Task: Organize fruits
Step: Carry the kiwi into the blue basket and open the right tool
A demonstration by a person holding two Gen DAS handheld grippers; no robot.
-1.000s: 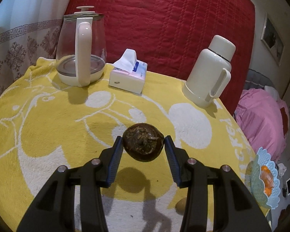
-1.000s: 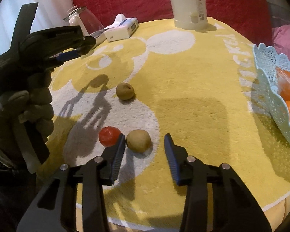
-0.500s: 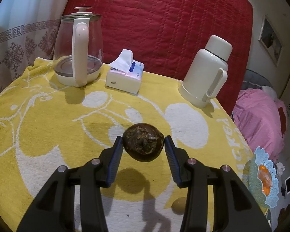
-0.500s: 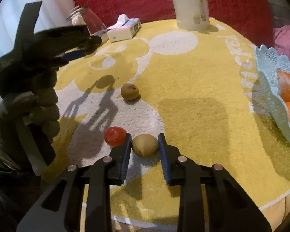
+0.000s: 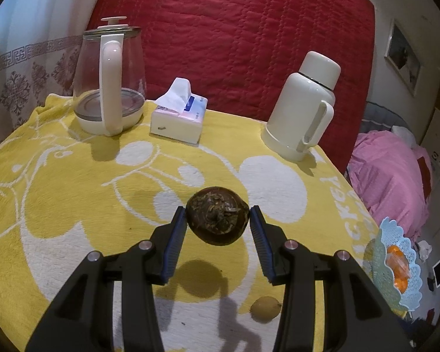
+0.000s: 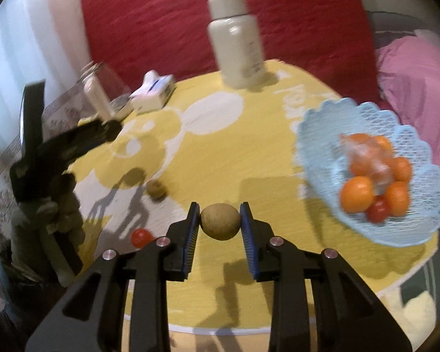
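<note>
A red quilted wall is backing a tabletop [image 5: 73, 182] draped in a yellow and white towel, with a glass kettle [image 5: 110, 79] at 11 o'clock, a tissue box [image 5: 179, 120] at 12 and a cream thermos [image 5: 303, 108] at 1 in the left wrist view. The left gripper [image 5: 218, 220] is pinching a dark brown fruit [image 5: 217, 215] and holding it above the towel, its shadow lying below. A small yellowish fruit [image 5: 265, 308] is resting on the towel at 5 o'clock. In the blurred right wrist view, the right gripper [image 6: 220, 221] is pinching a tan round fruit [image 6: 220, 221] clear of the towel. A red fruit [image 6: 140, 236] is lying at 8 o'clock, just beside the gripper's left finger, and a brown fruit [image 6: 156, 188] at 10 o'clock. A blue basket [image 6: 316, 135] holding oranges [image 6: 356, 193] is sitting at 3 o'clock near the tabletop's edge.
</note>
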